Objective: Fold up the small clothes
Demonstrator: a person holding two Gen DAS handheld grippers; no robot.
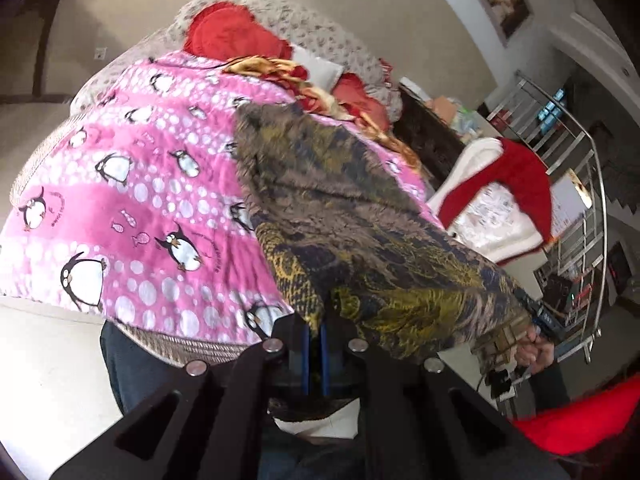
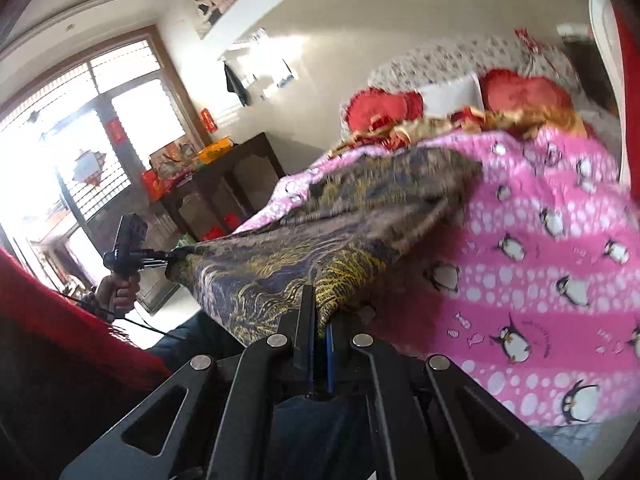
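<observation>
So you've got both sets of fingers clamped right down on the near edge of that brown, yellow and navy patterned woven garment (image 1: 360,216): left gripper (image 1: 316,332) pinching one corner, right gripper (image 2: 320,332) pinching the other. My guess is that's so the near edge hangs taut between your hands while the far end trails on the pink penguin-print fleece blanket (image 1: 140,200) covering the bed, ready to fold over. The left view catches your right hand (image 1: 534,350) at the far corner with a steel railing (image 1: 576,184) behind; the right view instead shows your left hand (image 2: 120,292) on its grip, plus a dark wooden cabinet (image 2: 228,188) and bright window (image 2: 80,140). Red cushions (image 2: 384,110) sit at the headboard end.
</observation>
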